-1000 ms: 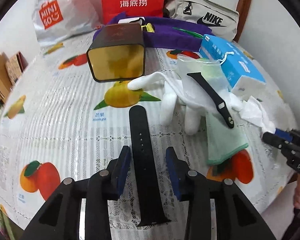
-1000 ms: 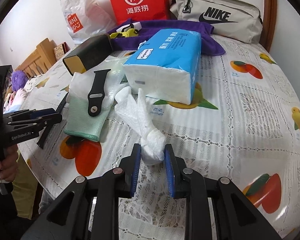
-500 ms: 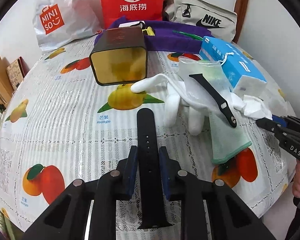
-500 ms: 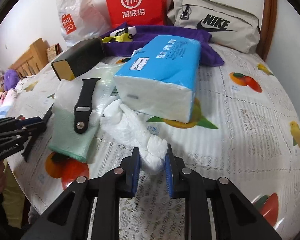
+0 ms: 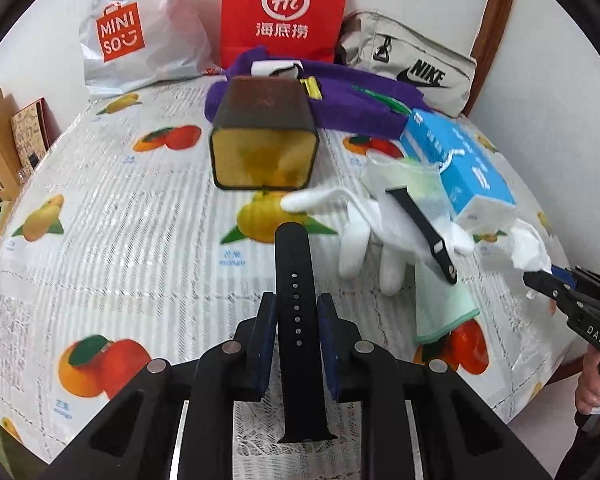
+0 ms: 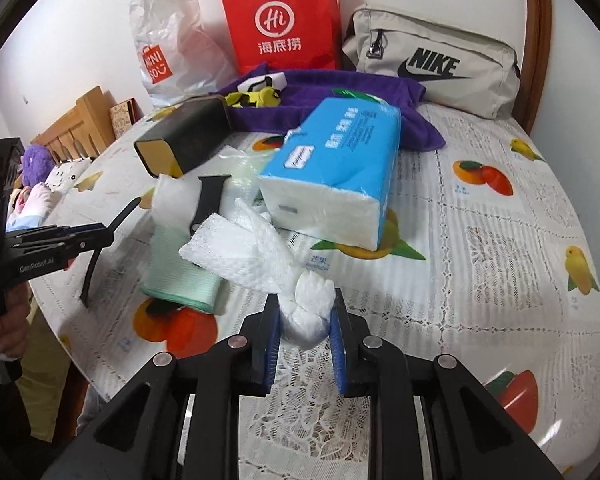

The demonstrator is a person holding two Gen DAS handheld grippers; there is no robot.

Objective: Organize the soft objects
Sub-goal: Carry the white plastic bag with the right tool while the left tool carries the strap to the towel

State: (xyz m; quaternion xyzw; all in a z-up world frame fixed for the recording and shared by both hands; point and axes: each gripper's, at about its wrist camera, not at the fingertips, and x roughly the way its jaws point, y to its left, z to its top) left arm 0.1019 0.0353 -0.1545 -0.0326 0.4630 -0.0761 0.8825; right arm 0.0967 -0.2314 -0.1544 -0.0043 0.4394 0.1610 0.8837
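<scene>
My left gripper (image 5: 296, 312) is shut on a long black watch strap (image 5: 294, 280) and holds it off the table; the strap hangs from it in the right wrist view (image 6: 100, 248). My right gripper (image 6: 305, 312) is shut on a crumpled white tissue (image 6: 256, 256), lifted above the cloth; it shows at the right of the left wrist view (image 5: 530, 248). A white glove (image 5: 376, 224), a second black strap (image 5: 424, 232) and a mint-green cloth (image 5: 440, 308) lie together right of centre. A dark open box (image 5: 264, 140) with a gold inside lies on its side behind them.
A blue tissue pack (image 6: 340, 168) lies beside the glove pile. A purple towel (image 6: 340, 96), a red paper bag (image 6: 288, 20), a white Miniso bag (image 5: 136, 36) and a grey Nike pouch (image 6: 432, 72) stand at the back. The table edge (image 6: 80, 344) is near on the left.
My left gripper closed on the long black strap and raised it. My right gripper lifted the white tissue off the table and drew it away from the glove pile.
</scene>
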